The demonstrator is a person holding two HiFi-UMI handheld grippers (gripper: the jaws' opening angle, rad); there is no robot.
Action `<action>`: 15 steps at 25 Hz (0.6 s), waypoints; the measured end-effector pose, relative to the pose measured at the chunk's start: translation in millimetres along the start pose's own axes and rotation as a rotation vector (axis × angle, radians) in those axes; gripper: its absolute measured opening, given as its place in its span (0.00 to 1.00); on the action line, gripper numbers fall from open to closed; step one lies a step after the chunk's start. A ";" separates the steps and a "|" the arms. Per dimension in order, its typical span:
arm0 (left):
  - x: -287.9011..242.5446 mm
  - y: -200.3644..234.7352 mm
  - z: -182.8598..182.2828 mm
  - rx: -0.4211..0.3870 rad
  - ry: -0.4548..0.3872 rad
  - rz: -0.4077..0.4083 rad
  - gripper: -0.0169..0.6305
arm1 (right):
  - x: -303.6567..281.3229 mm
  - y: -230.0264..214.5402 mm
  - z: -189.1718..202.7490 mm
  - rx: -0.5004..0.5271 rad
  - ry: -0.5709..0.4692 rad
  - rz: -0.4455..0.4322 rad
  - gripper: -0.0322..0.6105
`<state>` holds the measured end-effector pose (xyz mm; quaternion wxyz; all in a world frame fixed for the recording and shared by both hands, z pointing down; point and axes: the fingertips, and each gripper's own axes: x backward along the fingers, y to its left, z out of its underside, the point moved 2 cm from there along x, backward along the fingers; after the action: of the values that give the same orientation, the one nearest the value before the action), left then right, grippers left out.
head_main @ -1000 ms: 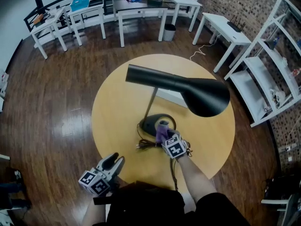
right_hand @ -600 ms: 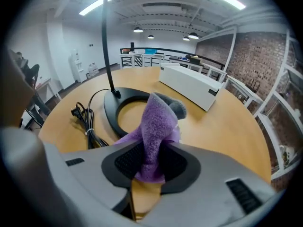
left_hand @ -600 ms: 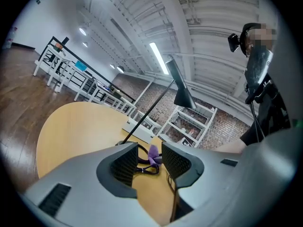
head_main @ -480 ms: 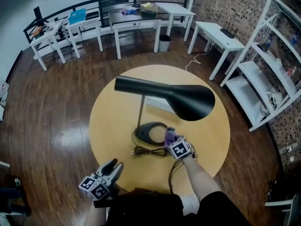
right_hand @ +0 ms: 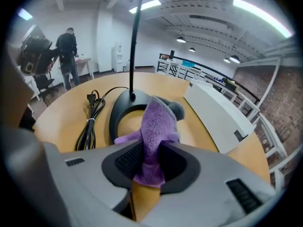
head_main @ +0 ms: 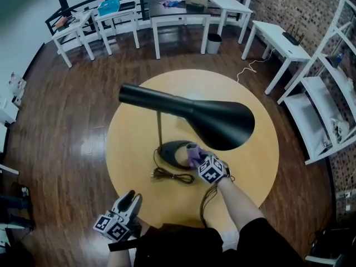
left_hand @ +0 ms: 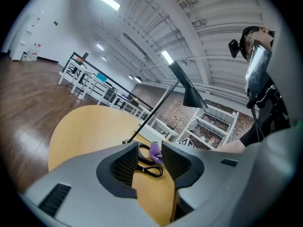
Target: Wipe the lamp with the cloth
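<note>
Cloth [right_hand: 158, 119] clamped in right gripper [right_hand: 150, 151], hiding part of lamp base [right_hand: 118, 115]; left gripper [left_hand: 150, 162] parted, empty.

The right gripper [head_main: 194, 158] points steeply down, its jaws pressed on the cloth [right_hand: 155, 126]. The left gripper [head_main: 129, 199] lies almost level, jaws apart, empty.

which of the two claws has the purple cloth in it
The right claw: its jaws pinch the purple cloth, held down at the lamp base. The left claw is open, with nothing between its jaws.
</note>
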<state>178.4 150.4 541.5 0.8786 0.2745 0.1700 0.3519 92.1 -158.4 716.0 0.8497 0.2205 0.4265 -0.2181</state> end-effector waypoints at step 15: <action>19.1 -73.6 31.5 0.007 -0.133 -0.204 0.26 | -7.1 -28.6 -37.2 0.102 -0.086 -0.064 0.21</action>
<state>245.9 108.3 520.1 0.9182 0.2814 0.1397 0.2411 48.9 -159.3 696.4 0.8476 0.2399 0.3846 -0.2758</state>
